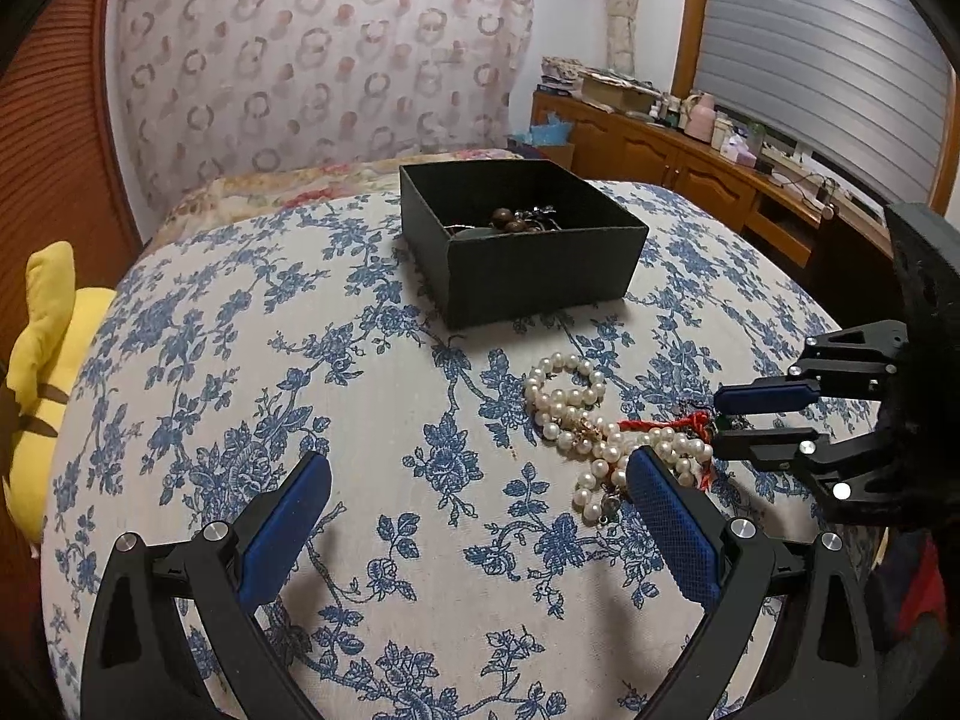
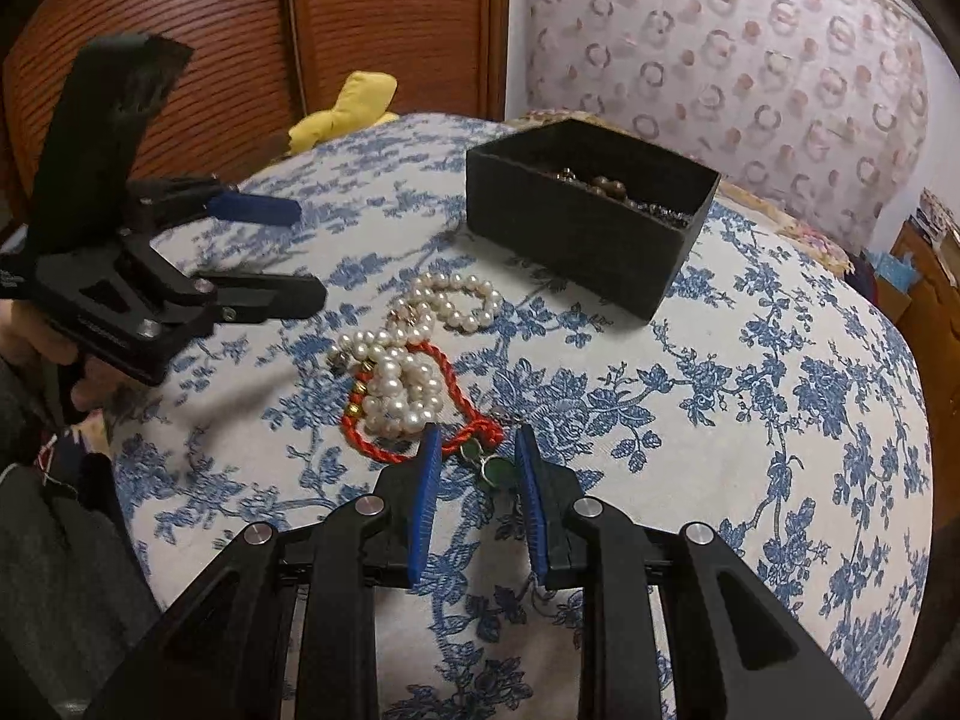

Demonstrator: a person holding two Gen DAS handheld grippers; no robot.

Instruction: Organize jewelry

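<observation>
A green pendant [image 2: 503,470] on a red braided cord [image 2: 447,387] sits between the parted fingers of the right gripper [image 2: 477,441], whose blue pads flank it without clearly pressing it; just ahead and to that gripper's left, the cord loops around a heaped pearl strand [image 2: 408,372] on the blue-flowered bedspread [image 2: 750,420]. Farther ahead and to the right stands an open black box [image 2: 576,228] holding brown beads [image 2: 603,183] and other dark pieces too small to identify. The left gripper [image 1: 480,468] hovers with its fingers spread wide and holds nothing, the pearls lying just past its right fingertip. Only the right wrist view shows the pendant plainly; from the left wrist it is a dark speck wedged between the other tool's fingers. Only the left wrist view takes in the cluttered wooden sideboard [image 1: 690,144] and shuttered window [image 1: 822,48] beyond. A yellow plush toy [image 1: 48,384] is cut off at the frame's edge.
</observation>
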